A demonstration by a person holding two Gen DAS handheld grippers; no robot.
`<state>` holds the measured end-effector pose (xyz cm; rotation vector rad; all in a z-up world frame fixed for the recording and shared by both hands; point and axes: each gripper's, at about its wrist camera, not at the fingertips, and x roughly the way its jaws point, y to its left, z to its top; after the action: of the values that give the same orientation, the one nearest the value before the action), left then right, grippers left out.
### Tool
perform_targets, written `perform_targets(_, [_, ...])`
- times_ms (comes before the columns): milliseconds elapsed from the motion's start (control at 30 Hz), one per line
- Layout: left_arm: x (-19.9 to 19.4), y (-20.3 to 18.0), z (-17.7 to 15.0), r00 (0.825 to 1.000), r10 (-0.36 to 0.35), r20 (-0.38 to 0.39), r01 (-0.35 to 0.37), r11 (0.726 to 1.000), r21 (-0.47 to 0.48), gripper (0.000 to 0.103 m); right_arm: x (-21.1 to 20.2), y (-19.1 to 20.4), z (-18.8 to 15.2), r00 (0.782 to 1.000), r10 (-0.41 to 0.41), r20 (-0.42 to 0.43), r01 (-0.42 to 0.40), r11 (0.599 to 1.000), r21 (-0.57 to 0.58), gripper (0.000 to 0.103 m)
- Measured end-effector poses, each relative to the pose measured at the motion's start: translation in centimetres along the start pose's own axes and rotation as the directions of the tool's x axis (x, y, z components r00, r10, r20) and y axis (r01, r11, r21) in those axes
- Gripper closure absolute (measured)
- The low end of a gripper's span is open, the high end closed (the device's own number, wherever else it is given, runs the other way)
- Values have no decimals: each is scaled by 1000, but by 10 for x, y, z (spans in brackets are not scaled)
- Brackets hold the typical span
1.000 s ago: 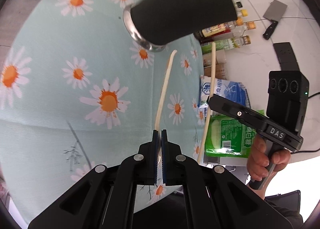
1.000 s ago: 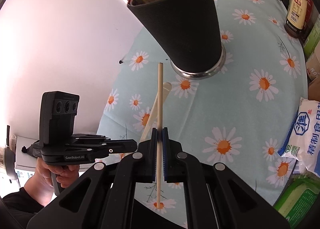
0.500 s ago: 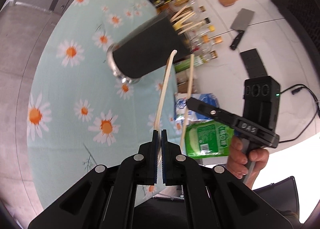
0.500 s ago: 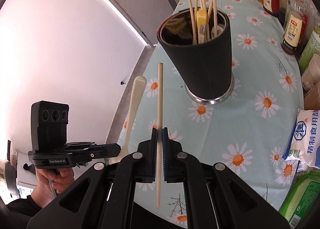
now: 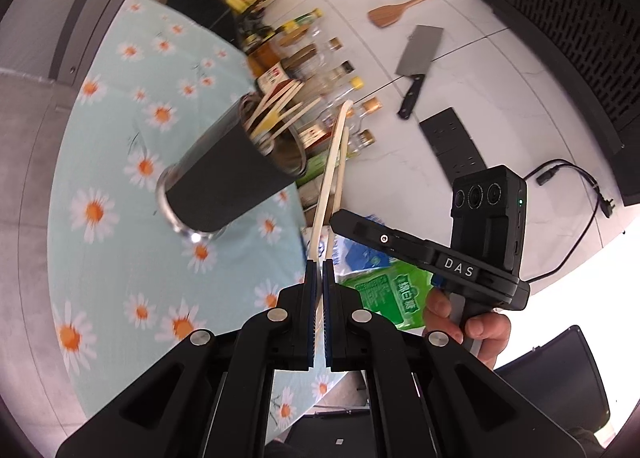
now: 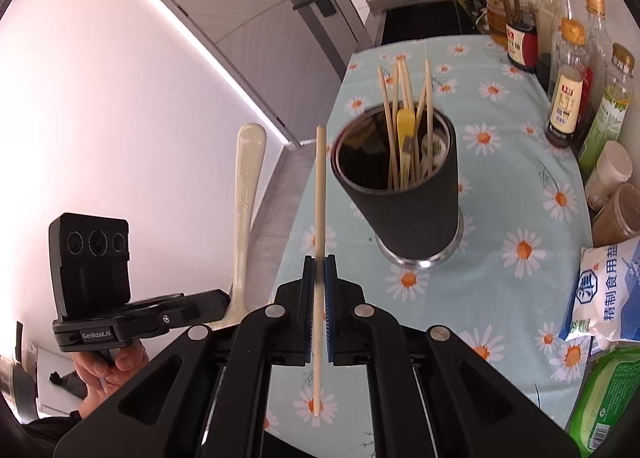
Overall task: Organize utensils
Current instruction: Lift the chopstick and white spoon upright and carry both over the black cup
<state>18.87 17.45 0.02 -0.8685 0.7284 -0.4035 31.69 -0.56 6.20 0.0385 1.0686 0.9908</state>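
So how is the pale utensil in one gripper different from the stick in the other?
The spoon in the left gripper is cream, wide and curved; the chopstick in the right gripper is tan, thin and straight. Both are clamped, pointing away, outside the black holder.

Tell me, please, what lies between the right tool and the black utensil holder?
Only bare daisy tablecloth, seen in the right wrist view, between right tool and utensil holder.

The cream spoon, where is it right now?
The cream spoon is up in the air, clamped in the left gripper, left of the black utensil cup.
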Motion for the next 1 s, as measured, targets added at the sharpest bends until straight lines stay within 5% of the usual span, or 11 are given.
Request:
perform_targets(467, [15, -22, 48, 999, -8, 53, 3, 996, 89, 102, -33, -2, 45, 974, 52, 222, -47, 998, -30, 97])
perform_targets(1000, [46, -23, 106, 992, 13, 129, -32, 988, 150, 102, -42, -27, 102, 910, 43, 412, -22, 998, -55, 97])
